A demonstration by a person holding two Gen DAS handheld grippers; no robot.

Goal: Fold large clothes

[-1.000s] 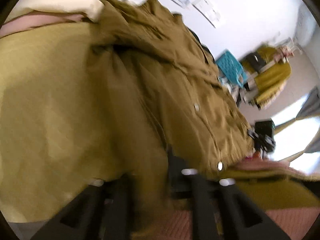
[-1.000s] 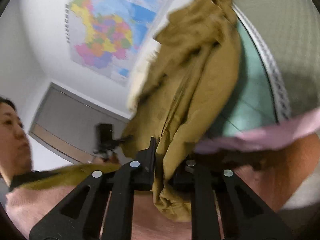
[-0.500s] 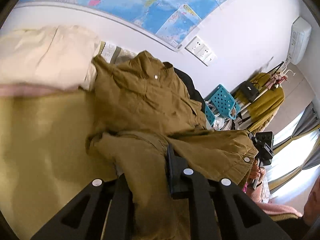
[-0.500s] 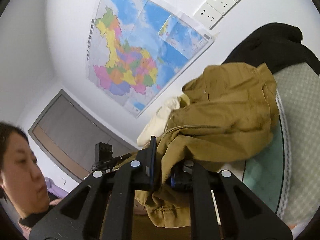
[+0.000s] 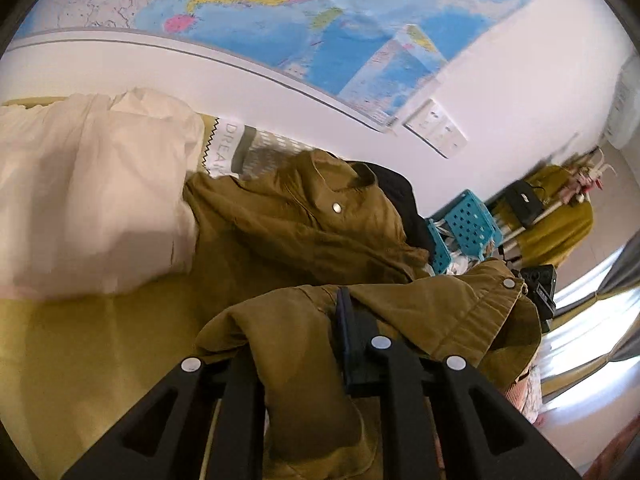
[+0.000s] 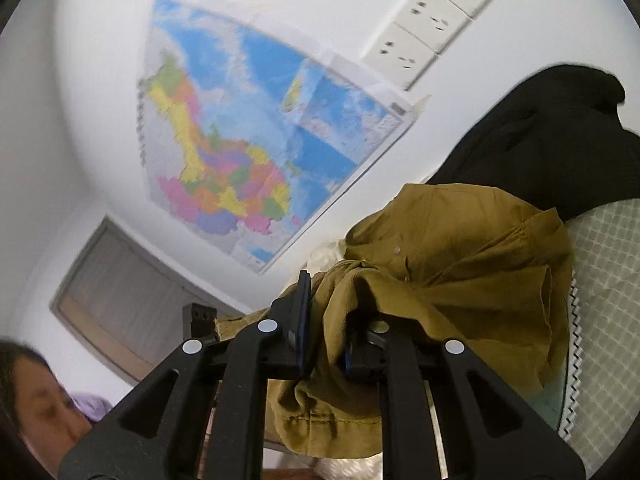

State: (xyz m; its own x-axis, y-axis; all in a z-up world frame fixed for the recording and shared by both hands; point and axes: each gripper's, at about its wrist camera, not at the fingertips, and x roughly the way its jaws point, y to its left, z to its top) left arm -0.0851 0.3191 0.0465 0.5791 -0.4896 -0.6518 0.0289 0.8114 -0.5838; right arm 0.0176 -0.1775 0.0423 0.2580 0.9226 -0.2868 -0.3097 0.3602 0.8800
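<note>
Nearest, the left gripper (image 5: pixel 296 344) is clamped on a thick fold of an olive-brown jacket (image 5: pixel 304 232); the right gripper (image 6: pixel 328 332) pinches another bunched edge of the same garment. A second ago the jacket hung stretched between them, blurred in motion — now its collar half lies on the surface and the held hem is carried toward it, so a first fold over looks under way. Beneath is a yellow-green bedspread (image 5: pixel 80 344), with a cream garment (image 5: pixel 88 188) beside the jacket and a black garment (image 6: pixel 552 140) behind. Beyond: a white wall, a colourful map (image 6: pixel 240 152), sockets (image 6: pixel 432 24), teal baskets (image 5: pixel 468 224).
</note>
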